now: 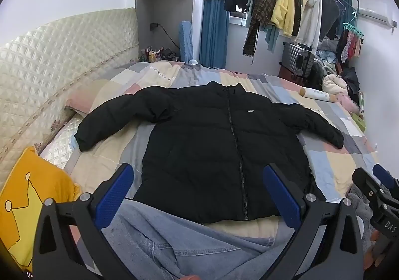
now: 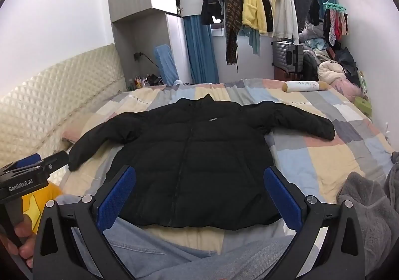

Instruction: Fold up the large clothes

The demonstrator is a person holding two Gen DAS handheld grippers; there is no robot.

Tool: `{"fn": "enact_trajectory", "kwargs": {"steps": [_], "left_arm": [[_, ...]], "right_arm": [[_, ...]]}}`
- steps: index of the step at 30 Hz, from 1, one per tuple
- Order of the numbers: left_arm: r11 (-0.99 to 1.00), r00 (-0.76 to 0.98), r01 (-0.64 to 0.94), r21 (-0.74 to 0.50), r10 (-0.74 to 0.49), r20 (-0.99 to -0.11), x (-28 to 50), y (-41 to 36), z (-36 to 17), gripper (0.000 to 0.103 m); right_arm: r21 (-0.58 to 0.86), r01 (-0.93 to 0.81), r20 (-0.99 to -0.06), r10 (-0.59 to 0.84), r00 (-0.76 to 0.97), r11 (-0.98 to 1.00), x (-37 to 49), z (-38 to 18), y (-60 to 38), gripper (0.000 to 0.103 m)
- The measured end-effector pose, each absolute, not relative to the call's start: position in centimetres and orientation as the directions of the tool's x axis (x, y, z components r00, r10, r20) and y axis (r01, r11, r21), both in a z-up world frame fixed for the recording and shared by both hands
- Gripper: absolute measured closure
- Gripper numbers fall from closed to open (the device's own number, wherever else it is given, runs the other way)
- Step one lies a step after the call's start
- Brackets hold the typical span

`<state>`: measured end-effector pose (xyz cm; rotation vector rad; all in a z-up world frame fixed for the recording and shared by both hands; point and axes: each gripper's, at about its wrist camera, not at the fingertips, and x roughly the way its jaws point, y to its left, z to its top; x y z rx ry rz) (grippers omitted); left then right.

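The black puffer jacket (image 1: 219, 145) lies flat and front-up on the patchwork bedspread (image 1: 331, 162), zipped, with the collar (image 1: 224, 87) at the far side and the hem (image 1: 214, 215) at the near side. Its long body axis therefore runs straight away from both grippers, and the two sleeves go out sideways, across this axis. The left sleeve cuff (image 1: 83, 142) ends near the quilted headboard (image 1: 49, 60); the right sleeve cuff (image 2: 326, 131) ends on the open part of the bedspread.

The left gripper (image 1: 199, 195) has its fingers spread wide and holds nothing; seen from its camera, the hem lies between the two blue pads (image 1: 114, 195) and a little beyond them, not touching. The right gripper (image 2: 199, 195) is also wide apart and empty, and the hem is in front of it in the same way. I judge that each gripper is nearer to the sleeve of its own side, so a first fold of the sleeves inward would ask each one to go forward and outward to its cuff.

Between the grippers and the hem lie blue jeans (image 1: 174, 242). A yellow cushion (image 1: 27, 195) is at the left, a grey fleece cloth (image 2: 369, 210) at the right, and a cylinder pillow (image 2: 304, 86) beyond the jacket
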<state>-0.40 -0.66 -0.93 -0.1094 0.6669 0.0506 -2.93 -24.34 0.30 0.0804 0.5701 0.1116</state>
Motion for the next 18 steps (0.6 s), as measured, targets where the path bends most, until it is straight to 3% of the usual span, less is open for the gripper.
{"fn": "enact_trajectory", "kwargs": {"steps": [18], "left_arm": [[0.994,0.766,-0.076,-0.078,0.008,-0.643,1.1,-1.0,-2.3,0.0]], "right_arm": [[0.092,-0.082,-0.555,0.12,0.823,0.992,-2.0,-1.4,-24.2,0.0]]}}
